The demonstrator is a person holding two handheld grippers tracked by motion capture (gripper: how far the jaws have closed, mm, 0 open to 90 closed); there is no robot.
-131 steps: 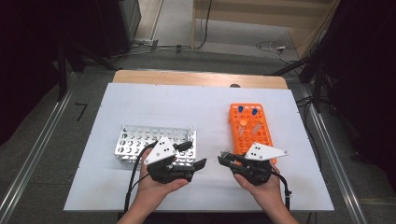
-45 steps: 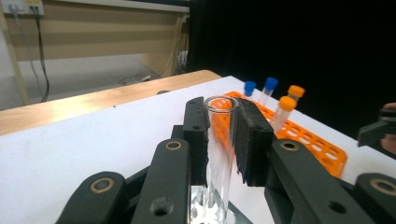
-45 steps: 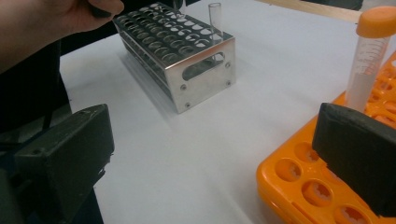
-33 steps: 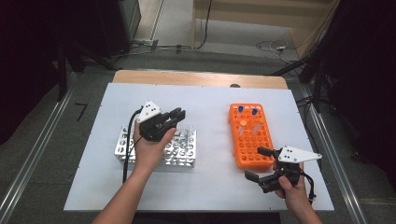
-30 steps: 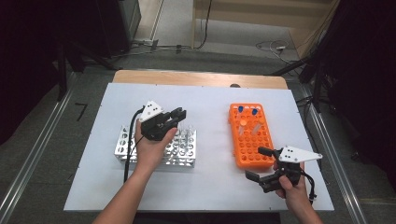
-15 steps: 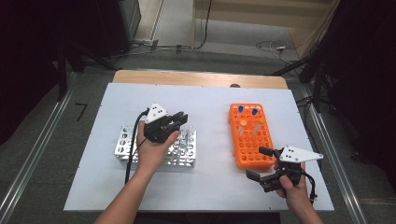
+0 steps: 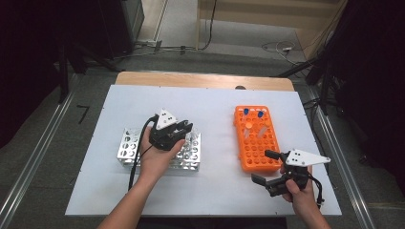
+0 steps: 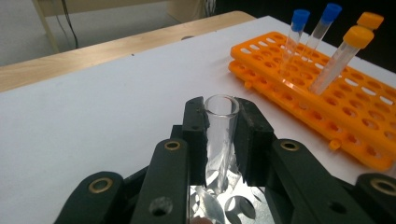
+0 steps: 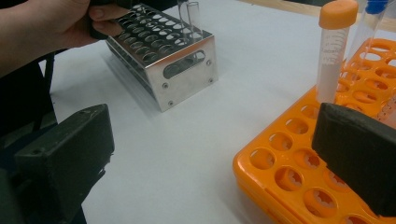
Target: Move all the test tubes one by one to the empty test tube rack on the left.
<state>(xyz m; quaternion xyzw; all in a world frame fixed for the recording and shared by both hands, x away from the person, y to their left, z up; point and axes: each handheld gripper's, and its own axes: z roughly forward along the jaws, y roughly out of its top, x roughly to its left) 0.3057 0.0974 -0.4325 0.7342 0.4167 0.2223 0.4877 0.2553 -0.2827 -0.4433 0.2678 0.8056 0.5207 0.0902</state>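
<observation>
My left gripper (image 7: 184, 128) hangs over the metal test-tube rack (image 7: 129, 148), shut on a clear, uncapped glass tube (image 8: 221, 135) whose lower end stands in a hole of the rack (image 8: 233, 198). The same tube (image 9: 189, 21) rises from the rack (image 9: 182, 60) in the right gripper view. My right gripper (image 7: 267, 167) rests open near the front corner of the orange rack (image 7: 255, 148), nothing between its pads. The orange rack (image 8: 336, 116) carries tubes with blue caps (image 8: 300, 18) and orange caps (image 8: 358, 36).
The white table top (image 7: 215, 109) has bare room between the two racks and behind them. A wooden strip (image 7: 200, 80) runs along the far edge. A black cable (image 7: 138, 152) trails from the left gripper toward the front edge.
The left hand has shifted slightly back and left over the metal rack, with the tube still in its jaws. The right gripper has stayed where it was.
</observation>
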